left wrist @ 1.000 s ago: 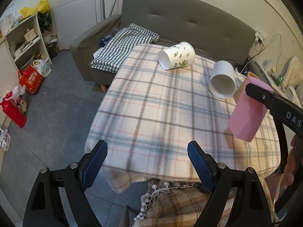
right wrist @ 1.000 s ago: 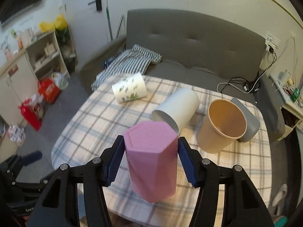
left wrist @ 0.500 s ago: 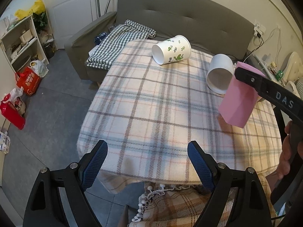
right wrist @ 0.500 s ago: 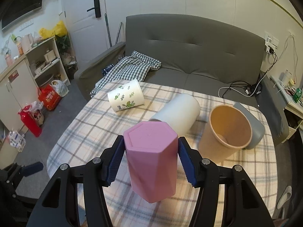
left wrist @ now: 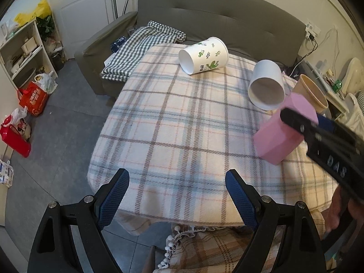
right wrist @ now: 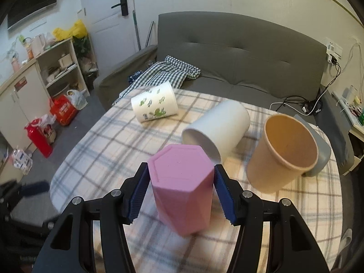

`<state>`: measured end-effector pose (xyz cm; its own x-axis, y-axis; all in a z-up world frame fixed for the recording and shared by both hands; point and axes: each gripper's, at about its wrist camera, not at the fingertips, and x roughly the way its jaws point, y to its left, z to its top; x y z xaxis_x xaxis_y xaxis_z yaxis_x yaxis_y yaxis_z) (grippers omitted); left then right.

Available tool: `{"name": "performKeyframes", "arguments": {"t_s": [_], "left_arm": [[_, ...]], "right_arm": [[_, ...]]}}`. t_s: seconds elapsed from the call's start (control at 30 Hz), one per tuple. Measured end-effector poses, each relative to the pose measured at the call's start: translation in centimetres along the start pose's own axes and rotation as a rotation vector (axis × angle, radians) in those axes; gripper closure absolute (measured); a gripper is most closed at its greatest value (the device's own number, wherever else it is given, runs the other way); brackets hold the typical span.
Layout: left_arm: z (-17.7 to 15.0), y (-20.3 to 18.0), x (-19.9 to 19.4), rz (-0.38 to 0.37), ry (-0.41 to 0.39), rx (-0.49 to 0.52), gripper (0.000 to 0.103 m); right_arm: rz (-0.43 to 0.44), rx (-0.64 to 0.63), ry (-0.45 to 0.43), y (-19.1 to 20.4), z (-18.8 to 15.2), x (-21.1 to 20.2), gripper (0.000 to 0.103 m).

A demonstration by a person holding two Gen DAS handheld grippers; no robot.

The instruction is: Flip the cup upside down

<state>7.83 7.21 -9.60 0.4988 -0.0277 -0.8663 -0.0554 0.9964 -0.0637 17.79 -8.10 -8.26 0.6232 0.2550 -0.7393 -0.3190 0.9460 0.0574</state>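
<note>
My right gripper [right wrist: 180,195] is shut on a pink hexagonal cup [right wrist: 182,186]. The cup is bottom up, and its lower end stands on or just above the plaid tablecloth [right wrist: 109,150]; I cannot tell which. In the left wrist view the pink cup [left wrist: 282,134] is tilted at the table's right side, with the right gripper's finger [left wrist: 295,120] across it. My left gripper [left wrist: 177,193] is open and empty at the table's near edge.
A white cup with leaf prints [left wrist: 202,55] and a plain white cup [left wrist: 266,86] lie on their sides. A tan paper cup [right wrist: 282,154] stands upright beside a grey cup [right wrist: 318,154]. A grey sofa [right wrist: 238,52] stands behind the table.
My right gripper has carried the pink cup lower and nearer the tablecloth. The left gripper's view has risen and shifted slightly; it stays open.
</note>
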Motion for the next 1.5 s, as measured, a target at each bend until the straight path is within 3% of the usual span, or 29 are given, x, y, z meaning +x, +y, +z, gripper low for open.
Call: {"name": "performKeyframes", "arguments": {"t_s": [0.23,0.27,0.3,0.37,0.5,0.7,0.97,1.03,1.1,1.17,1.5], "left_arm": [[-0.1,-0.9,-1.3,0.010,-0.028,0.017,0.014],[0.0,-1.0,-1.7,0.015,-0.036,0.018,0.014],[0.0,-1.1,-2.0,0.016,-0.043,0.017,0.014],[0.1,-1.1,-3.1,0.014,-0.064,0.012,0.014],[0.0,-1.5,-5.2,0.011,-0.112,0.010,0.014],[-0.8,-2.5,-9.0,-0.010,-0.215,0.014,0.014],[-3.2,-4.5,-12.8,-0.011,-0.393,0.032,0.014],[-3.8,-5.3,-13.5,0.010,-0.452,0.050,0.012],[-4.5,-6.0,-14.0,0.036,-0.498,0.070,0.003],[-5.2,-6.5,-14.5,0.066,-0.544,0.087,0.002],[-6.2,-7.6,-14.9,0.094,-0.563,0.108,0.002]], "right_arm": [[0.007,0.030,0.017,-0.7,-0.5,-0.9,0.046],[0.006,0.038,0.021,-0.7,-0.5,-0.9,0.044],[0.010,0.047,0.024,-0.8,-0.4,-1.0,0.033],[0.013,0.065,0.006,-0.9,-0.2,-1.9,0.023],[0.005,0.053,-0.047,-0.8,0.4,-4.4,0.023],[-0.021,0.058,-0.135,-1.3,0.5,-9.9,0.023],[-0.113,0.048,-0.207,-2.3,-3.1,-16.0,0.022],[-0.128,0.055,-0.216,-2.7,-4.4,-16.9,0.017],[-0.143,0.085,-0.237,-3.2,-5.6,-17.5,0.003],[-0.144,0.116,-0.251,-3.8,-6.5,-18.1,0.000],[-0.166,0.140,-0.250,-5.0,-8.1,-18.7,0.000]]}}
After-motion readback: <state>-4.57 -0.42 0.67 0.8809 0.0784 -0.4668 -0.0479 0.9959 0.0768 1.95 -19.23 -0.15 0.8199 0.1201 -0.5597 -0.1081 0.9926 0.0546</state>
